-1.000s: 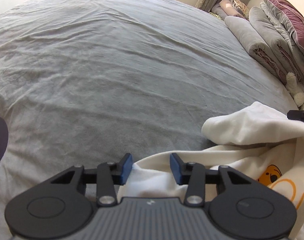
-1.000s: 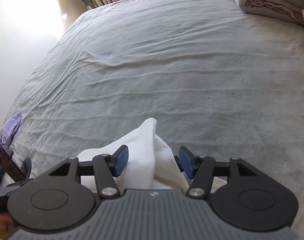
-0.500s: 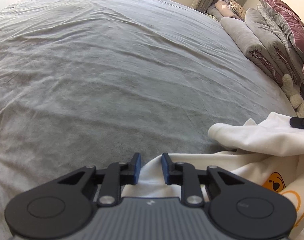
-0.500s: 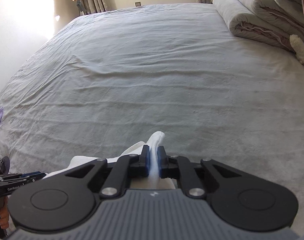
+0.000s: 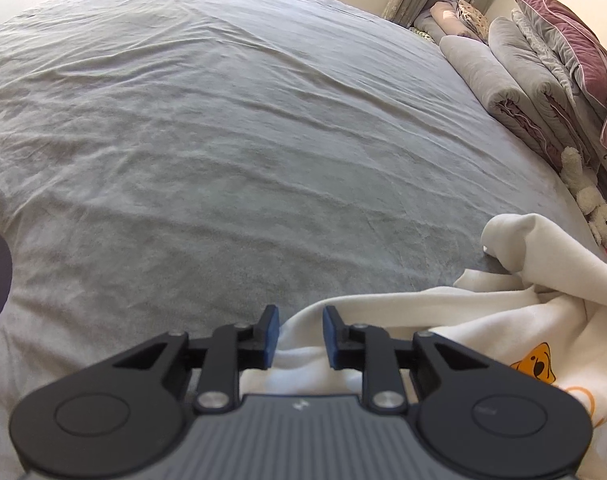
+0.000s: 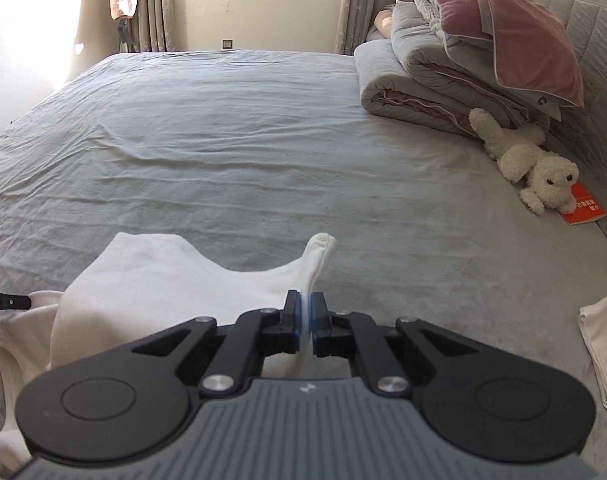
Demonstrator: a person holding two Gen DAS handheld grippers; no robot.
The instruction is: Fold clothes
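A white shirt point(image 5: 483, 320) with an orange cartoon print point(image 5: 537, 364) lies bunched at the near edge of the grey bed point(image 5: 223, 140). In the left wrist view my left gripper point(image 5: 299, 336) is narrowed onto a thick fold of the shirt's edge, and the cloth fills the gap between the blue pads. My right gripper point(image 6: 303, 320) is shut on a strip of the same white shirt point(image 6: 163, 276). The strip's rounded tip point(image 6: 321, 244) stands up past the fingers. The cloth hangs lifted to the left of that gripper.
Rolled grey duvets point(image 6: 419, 80) and a mauve pillow point(image 6: 499, 24) are stacked at the headboard. A white plush toy point(image 6: 531, 164) and a red booklet point(image 6: 583, 208) lie beside them. A folded white cloth point(image 6: 601, 344) sits at the right edge. The wide grey sheet stretches ahead.
Both grippers closed: the right from open to fully shut on the shirt, the left narrowed onto the fold. The right gripper rose and tilted up, lifting the cloth.
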